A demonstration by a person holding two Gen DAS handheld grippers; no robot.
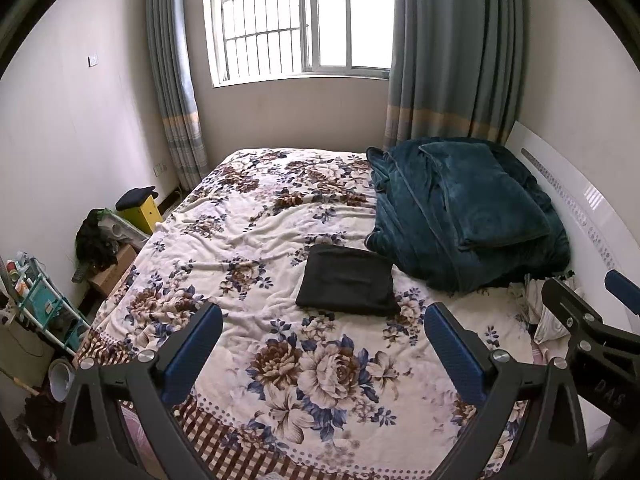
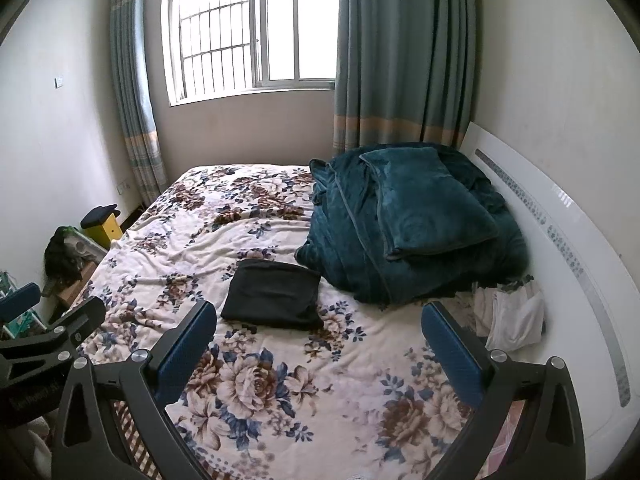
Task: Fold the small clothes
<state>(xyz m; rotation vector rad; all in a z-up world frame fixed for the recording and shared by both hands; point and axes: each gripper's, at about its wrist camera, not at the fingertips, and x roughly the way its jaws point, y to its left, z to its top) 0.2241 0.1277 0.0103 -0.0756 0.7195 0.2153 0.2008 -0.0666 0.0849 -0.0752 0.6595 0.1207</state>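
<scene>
A black garment (image 1: 347,280) lies folded into a flat rectangle on the floral bedspread (image 1: 248,240); it also shows in the right wrist view (image 2: 274,294). My left gripper (image 1: 322,320) is open and empty, held above the near part of the bed, short of the garment. My right gripper (image 2: 318,318) is open and empty, also short of the garment. The right gripper shows at the right edge of the left wrist view (image 1: 592,292), and the left gripper at the left edge of the right wrist view (image 2: 52,304).
A heap of dark teal blankets (image 1: 464,212) lies at the head of the bed by the white headboard (image 1: 580,200). Pale crumpled clothes (image 2: 512,320) lie by the headboard. A yellow box (image 1: 144,212) and clutter stand on the floor left of the bed. A window (image 1: 296,16) is behind.
</scene>
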